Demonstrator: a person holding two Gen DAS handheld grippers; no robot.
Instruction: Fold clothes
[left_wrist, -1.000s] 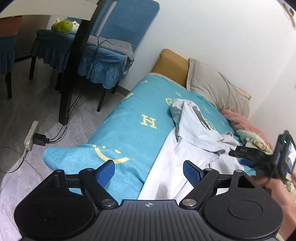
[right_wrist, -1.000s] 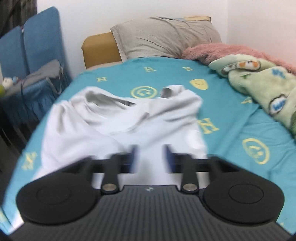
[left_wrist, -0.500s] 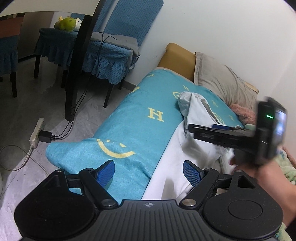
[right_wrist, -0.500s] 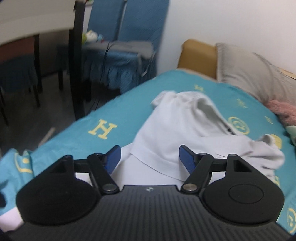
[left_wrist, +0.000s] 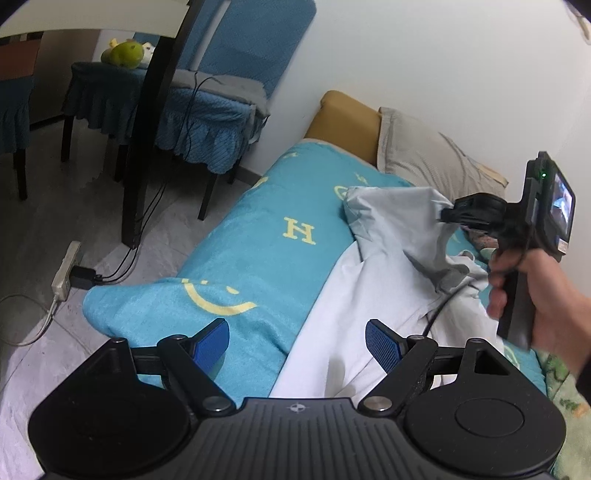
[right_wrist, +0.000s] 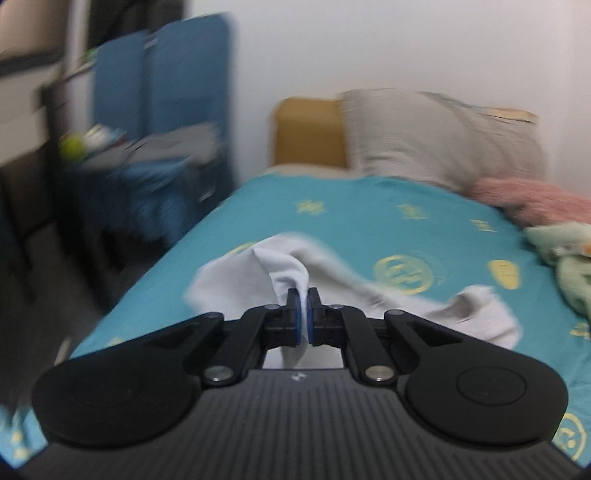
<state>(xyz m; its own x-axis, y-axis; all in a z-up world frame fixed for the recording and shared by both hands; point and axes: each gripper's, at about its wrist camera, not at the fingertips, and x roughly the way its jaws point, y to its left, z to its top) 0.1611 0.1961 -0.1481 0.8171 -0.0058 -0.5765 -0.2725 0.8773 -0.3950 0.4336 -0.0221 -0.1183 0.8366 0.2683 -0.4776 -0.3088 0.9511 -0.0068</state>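
pinching a fold of the white shirt (right_wrist: 291, 266) in the right gripper (right_wrist: 303, 310), jaws having just snapped closed on the cloth, with a ridge of fabric bunched up ahead of the blue pads (right_wrist: 295, 314) and a strip of it showing through the gap behind them. clamped tight, then, where half a second ago those same jaws stood wide above the garment with nothing between them. seen from the left wrist, gripped at an upper edge and drawn up off the teal bedspread (left_wrist: 258, 243), so that part of the shirt hangs as a raised peak from the right gripper (left_wrist: 445, 216), held in a hand (left_wrist: 535, 295) at the right of the frame. nearest in that view, left gripper (left_wrist: 297, 338) spread wide and empty, poised over the near edge of the bed with its right pad above the shirt's lower white panel and its left pad above bare bedspread. unchanged from a second ago, that one. judged from this: first grasp secured, folding proper only starting, most of the garment lying rumpled along the bed. probably calling next for a second hold low on the cloth so the lifted part can be carried over cleanly; a one-point lift risks the fabric twisting or sliding. further off, grey pillow (right_wrist: 436, 136) against a tan headboard (right_wrist: 306, 133), pink fleece and a green patterned blanket (right_wrist: 569, 258) at the right, blue-covered chairs (left_wrist: 236, 51) beyond the bed on the left.
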